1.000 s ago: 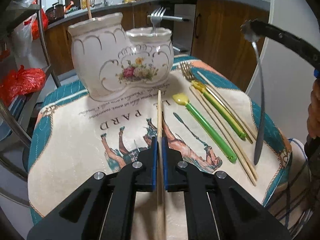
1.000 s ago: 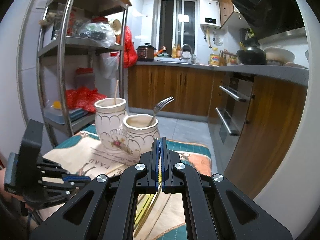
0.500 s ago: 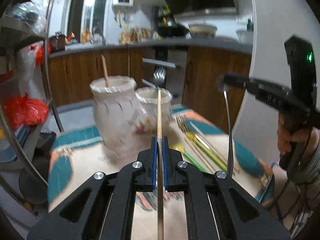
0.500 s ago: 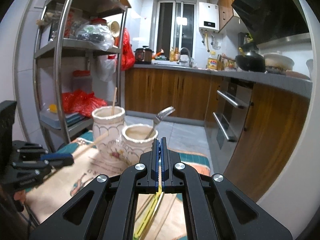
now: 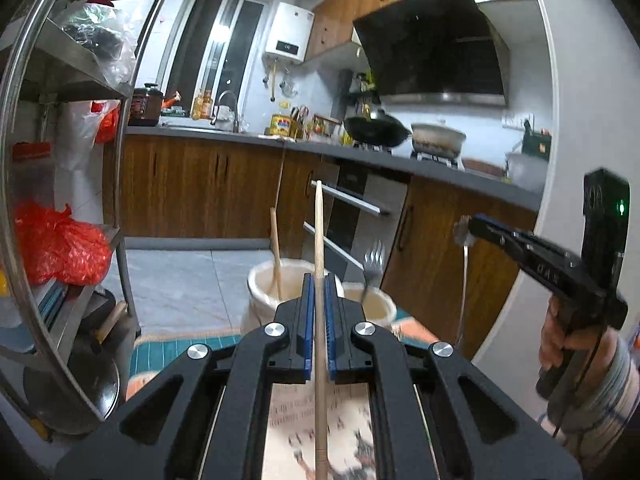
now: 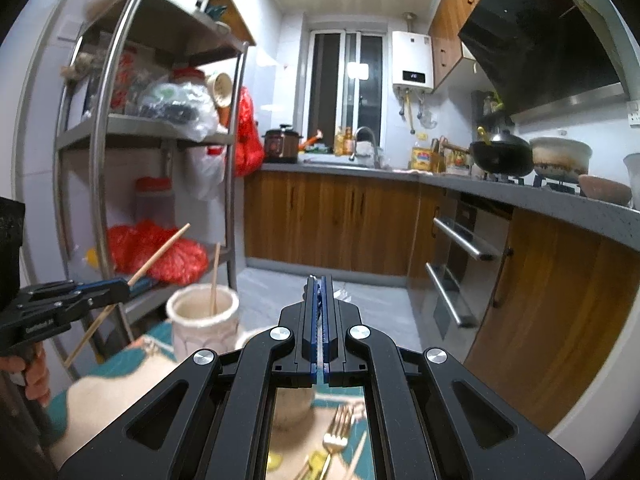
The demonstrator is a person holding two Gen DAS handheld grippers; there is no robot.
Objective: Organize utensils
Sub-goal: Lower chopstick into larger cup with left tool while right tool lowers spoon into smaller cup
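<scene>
Two-pot ceramic holder (image 5: 260,292): the landmark, standing on the printed cloth (image 5: 320,412); its taller pot already has one wooden chopstick (image 5: 275,248) leaning in it, and its lower pot (image 5: 370,308), just beside, holds a fork (image 5: 372,264).
Left gripper (image 5: 318,312): clamped shut on a chopstick (image 5: 319,240), above and on the near side of the holder.
Chopstick axis: it runs straight ahead between the blue pads, tip pointing up and away over the holder, tail trailing back over the cloth.
Key relation: seen from the right wrist, the held chopstick slants, upper end above the taller pot's near-left side, lower end toward the cloth; my guess is it must be tipped closer to upright, with one end over that mouth.
Right gripper (image 5: 466,230): closed on a slim metal utensil (image 5: 464,288) that hangs straight down on the right of the holder; whether spoon or knife I cannot tell.
Nearer hand: left for the taller pot, right for the lower pot.
Gold fork (image 6: 338,428): lying on the cloth, on the near side of the holder, under the right gripper, with other pieces too blurred to name.
</scene>
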